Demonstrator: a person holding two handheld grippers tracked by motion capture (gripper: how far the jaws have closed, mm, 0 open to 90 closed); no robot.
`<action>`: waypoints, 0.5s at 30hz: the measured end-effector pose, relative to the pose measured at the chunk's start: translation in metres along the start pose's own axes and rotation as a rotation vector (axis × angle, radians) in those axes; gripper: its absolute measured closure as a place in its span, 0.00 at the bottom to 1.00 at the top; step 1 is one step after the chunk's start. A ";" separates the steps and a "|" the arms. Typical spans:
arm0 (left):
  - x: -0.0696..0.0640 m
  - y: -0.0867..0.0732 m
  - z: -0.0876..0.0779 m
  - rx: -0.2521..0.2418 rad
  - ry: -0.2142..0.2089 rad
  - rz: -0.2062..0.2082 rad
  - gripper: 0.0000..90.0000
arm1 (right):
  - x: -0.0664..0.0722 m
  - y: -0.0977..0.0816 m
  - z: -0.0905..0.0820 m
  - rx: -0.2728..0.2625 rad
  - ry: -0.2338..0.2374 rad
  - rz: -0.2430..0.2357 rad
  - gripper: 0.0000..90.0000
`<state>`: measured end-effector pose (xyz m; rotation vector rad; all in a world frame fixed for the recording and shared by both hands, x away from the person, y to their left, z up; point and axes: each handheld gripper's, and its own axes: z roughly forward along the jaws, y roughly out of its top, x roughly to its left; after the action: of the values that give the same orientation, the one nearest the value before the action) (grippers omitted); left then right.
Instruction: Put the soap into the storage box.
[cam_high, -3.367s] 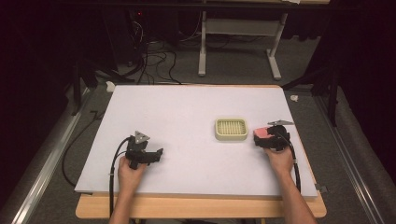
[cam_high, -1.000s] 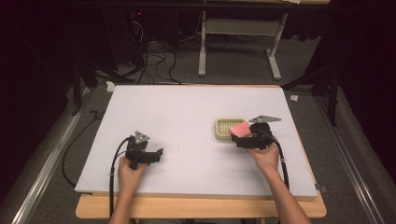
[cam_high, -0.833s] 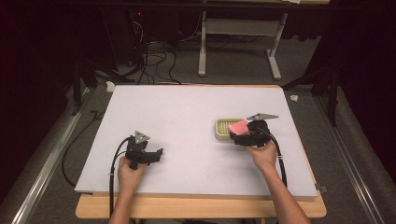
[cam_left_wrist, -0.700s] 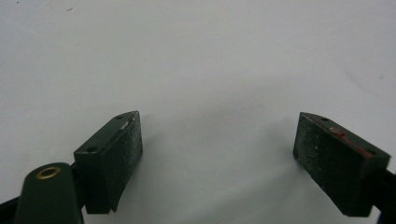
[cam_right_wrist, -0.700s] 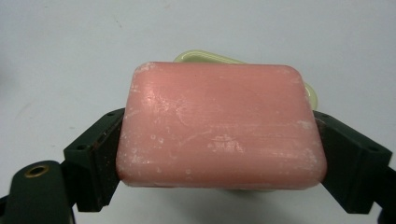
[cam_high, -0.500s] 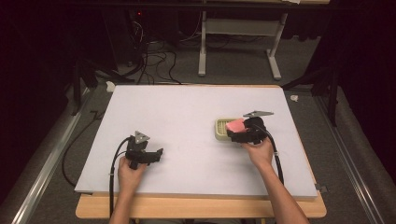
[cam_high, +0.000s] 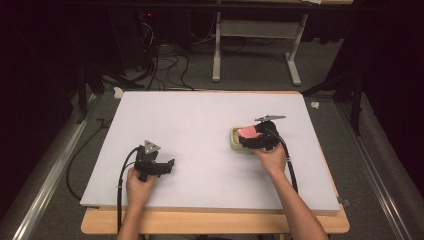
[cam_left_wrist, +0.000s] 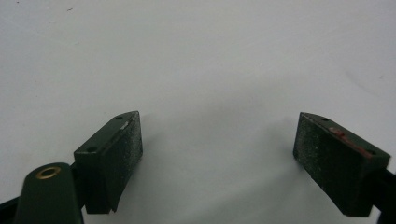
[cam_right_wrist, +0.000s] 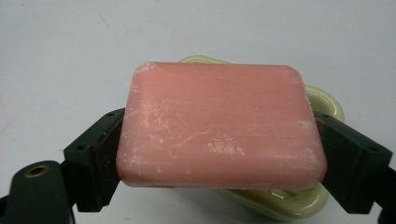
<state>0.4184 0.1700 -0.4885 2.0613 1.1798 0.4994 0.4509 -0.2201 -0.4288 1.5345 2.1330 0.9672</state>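
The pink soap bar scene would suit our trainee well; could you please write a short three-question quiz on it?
1. True or false: the right hand-held gripper grips the pink soap bar.
2. What lies directly beneath the bar?
A. pale green soap dish
B. a sponge
C. a cup
3. How do the left hand-held gripper's jaws stand?

Key: 1 true; 2 A; 3 open, with nothing between them, over the white table.
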 end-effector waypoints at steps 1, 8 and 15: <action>0.000 0.000 0.000 0.000 0.000 0.000 0.18 | 0.001 0.001 0.001 0.005 -0.002 0.001 0.15; 0.000 0.000 0.000 -0.002 0.000 -0.003 0.18 | 0.005 0.004 0.012 0.040 -0.025 -0.006 0.15; 0.000 0.000 0.000 0.000 0.000 0.000 0.18 | 0.007 0.004 0.018 0.064 -0.054 0.011 0.15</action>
<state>0.4183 0.1700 -0.4885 2.0616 1.1802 0.4994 0.4621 -0.2067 -0.4383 1.5850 2.1399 0.8591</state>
